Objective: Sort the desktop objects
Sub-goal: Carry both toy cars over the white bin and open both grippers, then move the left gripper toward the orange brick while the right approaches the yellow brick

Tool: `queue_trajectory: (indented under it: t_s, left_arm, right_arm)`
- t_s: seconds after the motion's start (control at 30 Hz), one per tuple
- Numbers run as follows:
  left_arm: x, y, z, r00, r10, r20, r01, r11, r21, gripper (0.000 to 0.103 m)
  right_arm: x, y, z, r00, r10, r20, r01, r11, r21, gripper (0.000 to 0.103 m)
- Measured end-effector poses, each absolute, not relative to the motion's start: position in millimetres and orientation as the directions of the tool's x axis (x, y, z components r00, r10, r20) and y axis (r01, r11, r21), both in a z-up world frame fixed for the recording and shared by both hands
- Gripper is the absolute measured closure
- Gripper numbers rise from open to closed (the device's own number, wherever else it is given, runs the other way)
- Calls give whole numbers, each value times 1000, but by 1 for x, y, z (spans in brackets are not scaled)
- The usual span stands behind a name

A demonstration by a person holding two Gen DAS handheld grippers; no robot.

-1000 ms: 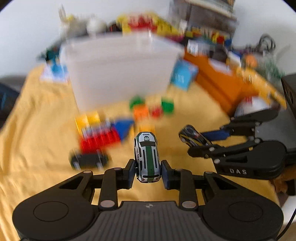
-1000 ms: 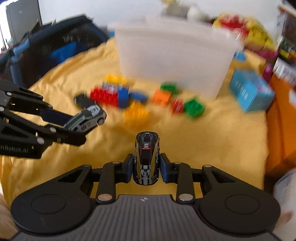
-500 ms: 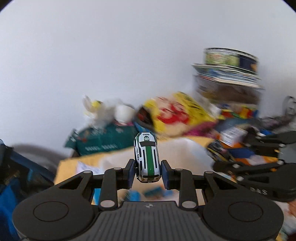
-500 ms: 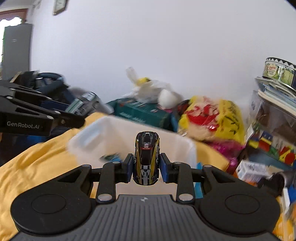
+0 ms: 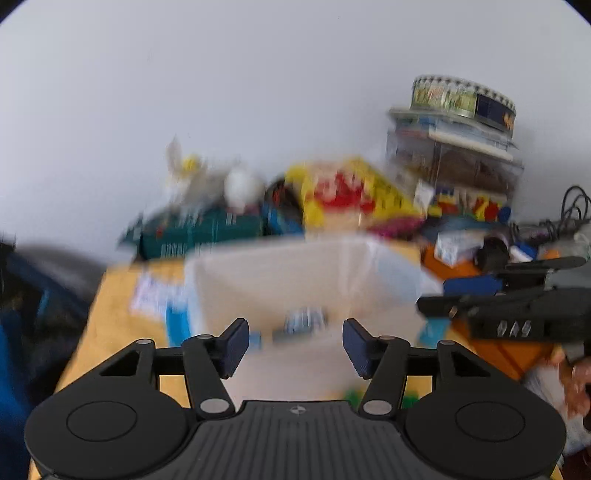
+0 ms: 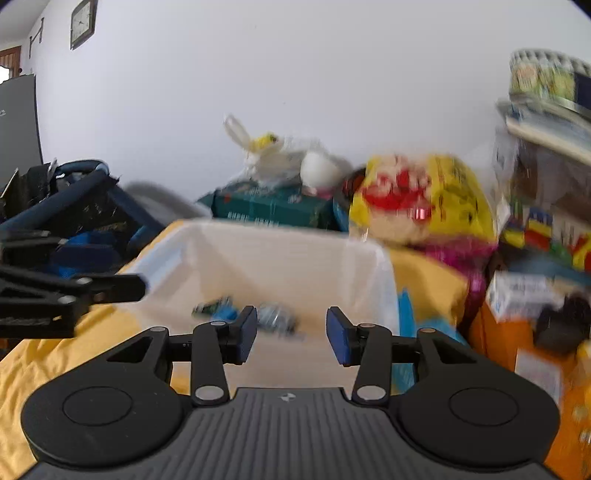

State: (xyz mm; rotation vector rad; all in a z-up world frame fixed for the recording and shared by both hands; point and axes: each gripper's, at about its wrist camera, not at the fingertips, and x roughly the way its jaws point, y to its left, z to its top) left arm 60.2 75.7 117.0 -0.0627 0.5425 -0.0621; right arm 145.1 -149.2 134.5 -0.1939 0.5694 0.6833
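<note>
**Two open claws over the white bin**

While both claws hang above the white bin (image 6: 266, 258), each camera sees a bit the other misses. The right camera shows a clock (image 6: 82, 23) high on the wall and a dark blue bag (image 6: 74, 206) at the left side. It also shows the left claw (image 6: 110, 288) poking in from the left, over the bin's rim. The left camera shows black cables (image 5: 572, 210) at the far right, a bit of the person's hand (image 5: 576, 380), and the right claw (image 5: 461, 295) reaching in from the right. Both cameras show the yellow cloth (image 6: 44, 354), the yellow and red bag (image 6: 417, 199) behind the bin, and a round tin (image 5: 461, 96) on top of a stack.

The left claw (image 5: 293, 345) has just been opening. Its blue pads (image 5: 236, 341) stand wide apart with nothing between them. The right claw (image 6: 291, 334) has just been opening too, but not as wide. It holds nothing.

Small toys (image 6: 273, 317) lie in the bottom of the bin. They are too blurry to tell which is which.
</note>
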Motion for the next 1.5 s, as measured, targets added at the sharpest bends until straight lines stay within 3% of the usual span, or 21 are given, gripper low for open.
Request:
queue_trajectory:
  t_s: [0.3, 0.5, 0.6, 0.7, 0.77, 0.8, 0.93, 1.07, 1.17, 1.27, 1.37, 1.43, 1.5]
  left_arm:
    - [-5, 68, 18, 659, -60, -750, 20, 998, -62, 44]
    - [-11, 68, 9, 639, -38, -768, 27, 999, -27, 44]
    - [-11, 73, 14, 647, -37, -762, 12, 999, -38, 44]
    - [-13, 76, 19, 650, -45, -759, 2, 998, -58, 44]
    - [-15, 76, 20, 653, -48, -756, 3, 998, -61, 44]
    - [-15, 76, 21, 656, -51, -753, 8, 998, -61, 44]
    - [-8, 72, 24, 658, -74, -749, 37, 997, -66, 44]
    - [13, 59, 33, 674, -120, -729, 102, 992, -69, 44]
    - [44, 40, 40, 695, -159, -701, 172, 984, -52, 44]
    - [77, 18, 35, 689, -182, -701, 237, 971, -20, 44]
    - [105, 1, 20, 667, -212, -714, 300, 954, -3, 49]
    - [119, -9, 10, 659, -163, -734, 313, 947, 71, 50]
    - [127, -13, 3, 644, -150, -750, 341, 934, 107, 52]
  right_arm:
    - [85, -152, 55, 507, 465, -726, -712, 701, -48, 57]
    - [46, -101, 39, 505, 512, -695, -838, 483, -253, 59]
    - [46, -75, 23, 537, 463, -705, -833, 426, -355, 59]
    - [58, -67, 7, 535, 413, -737, -828, 430, -360, 59]
    - [65, -70, 8, 554, 406, -727, -811, 461, -360, 64]
    - [69, -73, 10, 559, 398, -728, -803, 481, -353, 73]
    - [86, -103, 27, 479, 435, -762, -774, 619, -134, 74]
    - [101, -156, 35, 249, 569, -784, -655, 695, 296, 74]
    - [111, -188, 18, 78, 680, -729, -484, 665, 568, 73]
    - [109, -202, 7, 100, 647, -756, -453, 706, 544, 73]
    - [101, -211, 12, 169, 617, -768, -455, 740, 495, 62]
    - [95, -210, 19, 242, 547, -801, -484, 784, 389, 51]
    - [90, -212, 27, 286, 523, -803, -501, 796, 340, 51]
